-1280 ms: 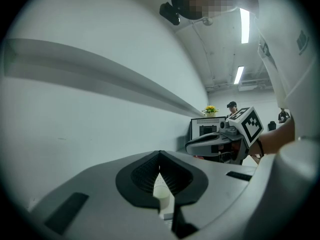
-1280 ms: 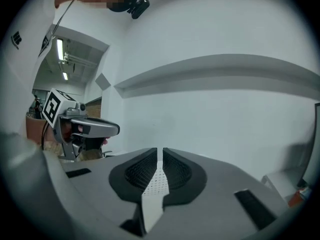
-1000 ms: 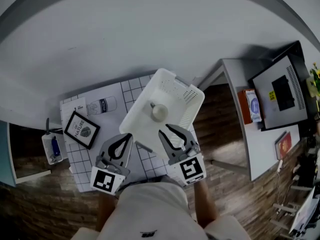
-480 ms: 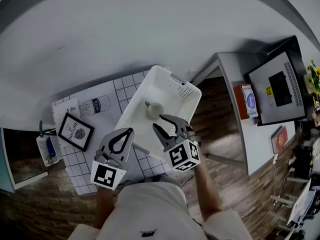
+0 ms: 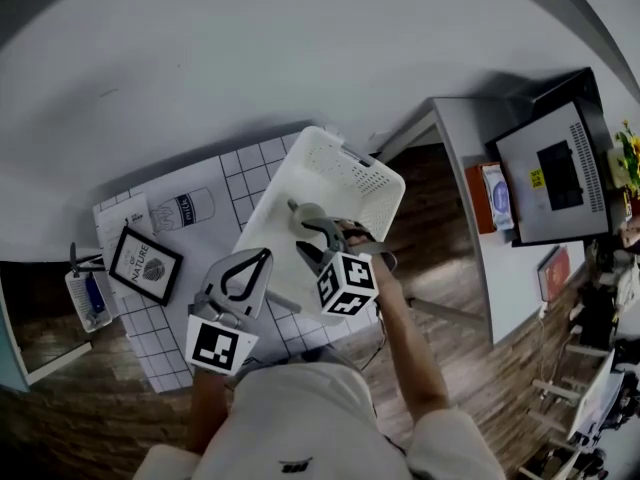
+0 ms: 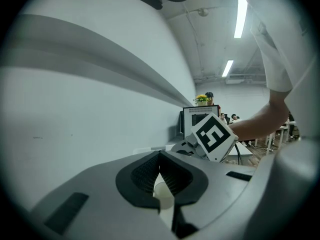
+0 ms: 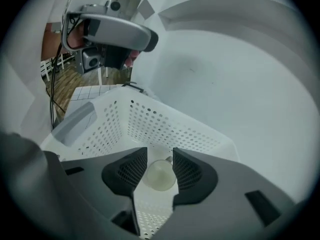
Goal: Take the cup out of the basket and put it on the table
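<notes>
Right now the white basket (image 5: pixel 375 183) holds 1 cup (image 7: pixel 159 176) on its perforated floor. Your right gripper (image 7: pixel 160 159) reaches in over the near rim with its 2 jaws apart, 1 on each side of the cup, though contact can't be made out. Your left gripper (image 5: pixel 262 258), jaws together on nothing, hovers just beside the basket's left wall over the checked table (image 5: pixel 150 328), where bare squares lie between it and the framed picture (image 5: pixel 145 266).

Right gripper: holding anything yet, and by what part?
Nothing gripped. The right gripper has open fingers flanking the cup body inside the basket; left gripper shut, empty.
</notes>
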The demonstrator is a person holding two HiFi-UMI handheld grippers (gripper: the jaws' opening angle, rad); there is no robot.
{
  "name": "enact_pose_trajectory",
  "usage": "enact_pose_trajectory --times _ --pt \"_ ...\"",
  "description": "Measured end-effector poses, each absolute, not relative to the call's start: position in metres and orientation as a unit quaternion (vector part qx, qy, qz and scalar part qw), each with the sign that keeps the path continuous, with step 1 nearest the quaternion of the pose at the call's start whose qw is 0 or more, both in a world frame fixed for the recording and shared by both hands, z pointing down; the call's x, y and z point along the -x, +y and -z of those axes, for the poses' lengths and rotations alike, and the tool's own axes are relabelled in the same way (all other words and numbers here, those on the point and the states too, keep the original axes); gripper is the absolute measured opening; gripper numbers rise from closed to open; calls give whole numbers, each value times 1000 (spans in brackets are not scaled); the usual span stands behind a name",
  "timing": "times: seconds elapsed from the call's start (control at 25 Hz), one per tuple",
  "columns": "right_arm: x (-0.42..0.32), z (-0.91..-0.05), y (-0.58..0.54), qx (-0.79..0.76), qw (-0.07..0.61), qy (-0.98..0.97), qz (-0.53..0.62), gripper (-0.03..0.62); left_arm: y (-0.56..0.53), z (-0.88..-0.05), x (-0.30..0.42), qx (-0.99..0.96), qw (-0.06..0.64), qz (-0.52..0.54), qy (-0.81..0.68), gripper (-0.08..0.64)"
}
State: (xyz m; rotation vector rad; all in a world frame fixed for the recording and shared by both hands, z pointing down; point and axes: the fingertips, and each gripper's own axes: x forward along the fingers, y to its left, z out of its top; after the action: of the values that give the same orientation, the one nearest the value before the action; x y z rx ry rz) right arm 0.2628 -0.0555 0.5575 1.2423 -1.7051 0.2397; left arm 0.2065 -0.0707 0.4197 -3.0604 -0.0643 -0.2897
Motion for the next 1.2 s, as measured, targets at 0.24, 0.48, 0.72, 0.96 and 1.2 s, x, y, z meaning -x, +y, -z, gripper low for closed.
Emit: enact_pose_trajectory --times 0.24,0.48,0.72,0.96,1.2 --pt "-272 -590 -57 -452 543 -696 -131 146 -76 -425 -213 993 41 103 -30 5" --pt "-275 -618 -52 -397 580 -691 -168 149 -79 -428 -220 992 48 108 -35 5" --pt "-278 -645 -50 -366 601 -681 -205 155 -80 -430 -223 992 53 110 -39 5" --pt "-283 -666 -48 -347 617 -669 -224 155 -84 -431 -224 992 50 111 -36 5" --pt "-287 -683 -44 -328 637 -659 -230 126 -86 -434 -225 991 52 115 -35 5"
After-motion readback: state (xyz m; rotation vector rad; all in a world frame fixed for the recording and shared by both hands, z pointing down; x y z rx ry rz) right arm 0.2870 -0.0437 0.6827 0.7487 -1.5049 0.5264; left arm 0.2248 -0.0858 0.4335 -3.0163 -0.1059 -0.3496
